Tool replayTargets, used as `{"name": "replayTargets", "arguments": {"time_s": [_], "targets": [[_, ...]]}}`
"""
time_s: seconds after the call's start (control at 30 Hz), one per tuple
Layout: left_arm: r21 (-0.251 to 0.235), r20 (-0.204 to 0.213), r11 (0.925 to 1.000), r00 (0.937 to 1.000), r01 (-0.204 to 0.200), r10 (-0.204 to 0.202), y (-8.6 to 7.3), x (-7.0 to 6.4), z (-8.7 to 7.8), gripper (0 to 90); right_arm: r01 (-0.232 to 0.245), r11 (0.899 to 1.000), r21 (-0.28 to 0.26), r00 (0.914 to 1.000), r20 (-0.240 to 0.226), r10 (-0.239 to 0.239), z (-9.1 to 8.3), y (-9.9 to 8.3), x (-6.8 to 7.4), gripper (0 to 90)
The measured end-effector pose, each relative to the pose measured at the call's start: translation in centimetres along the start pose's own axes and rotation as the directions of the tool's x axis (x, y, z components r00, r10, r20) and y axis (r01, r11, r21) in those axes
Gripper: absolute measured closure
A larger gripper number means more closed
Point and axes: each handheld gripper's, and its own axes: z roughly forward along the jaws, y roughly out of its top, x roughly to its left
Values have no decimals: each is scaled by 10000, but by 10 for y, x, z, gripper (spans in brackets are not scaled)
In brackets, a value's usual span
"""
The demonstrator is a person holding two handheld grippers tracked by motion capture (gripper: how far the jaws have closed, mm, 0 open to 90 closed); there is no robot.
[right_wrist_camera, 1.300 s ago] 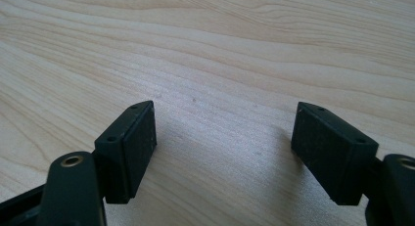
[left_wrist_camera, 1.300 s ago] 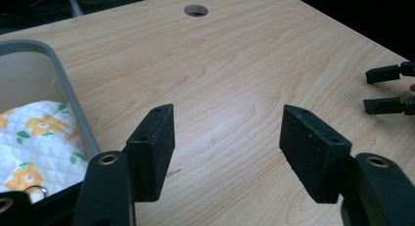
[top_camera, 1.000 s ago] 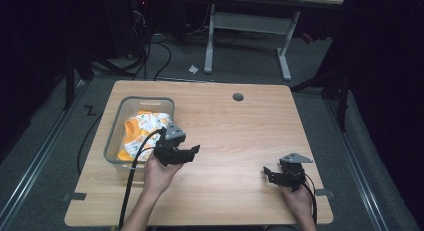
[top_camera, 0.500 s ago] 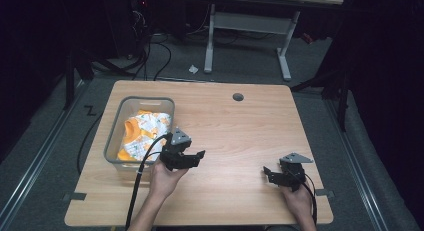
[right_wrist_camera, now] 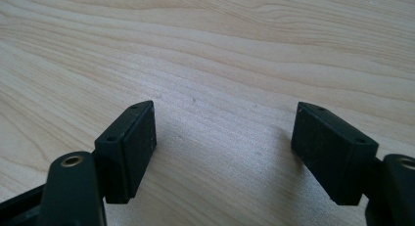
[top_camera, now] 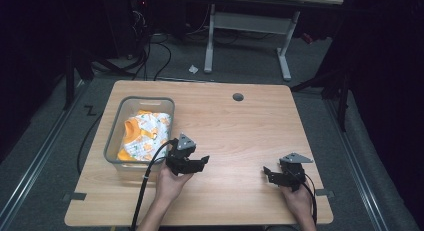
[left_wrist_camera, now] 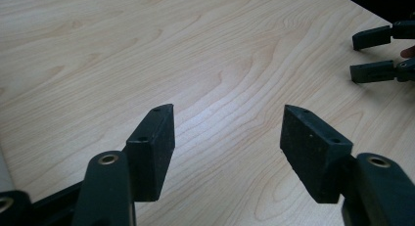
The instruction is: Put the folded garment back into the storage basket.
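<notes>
Right gripper [top_camera: 270, 172] near right of the table [top_camera: 240, 126], jaws spread, nothing between them, low over bare wood. Left gripper [top_camera: 200, 162] near left-centre, jaws spread wide, empty, just right of the bin [top_camera: 116, 141]. Orange-and-white cloth [top_camera: 145, 136] lies inside the bin, farther left. Grippers well apart.

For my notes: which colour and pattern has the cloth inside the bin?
White with small orange prints and orange trim; the cloth shows best in the high view.
</notes>
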Motion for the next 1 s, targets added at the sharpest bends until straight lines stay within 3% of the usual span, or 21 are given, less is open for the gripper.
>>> {"name": "replayTargets", "arguments": {"time_s": [0.3, 0.37, 0.5, 0.63, 1.0], "targets": [[127, -8, 9994, 9995, 332, -331, -14, -2, 13, 387, -3, 10000, -1, 10000, -1, 3, 0, 0, 0, 252], [220, -285, 9997, 9995, 130, -124, -16, -4, 16, 387, -4, 10000, 2, 10000, 0, 4, 0, 0, 0, 252], [259, -425, 9996, 9991, 72, -61, -18, -6, 20, 386, -5, 10000, 2, 10000, 0, 5, 0, 0, 0, 252], [237, -505, 9994, 9985, 243, -231, -21, -3, 23, 386, -5, 10000, 1, 10000, 1, 5, 0, 0, 0, 252], [375, -755, 9991, 9970, 208, -179, -27, -4, 34, 386, -3, 10000, -1, 10000, 1, 3, 0, 0, 0, 252]]}}
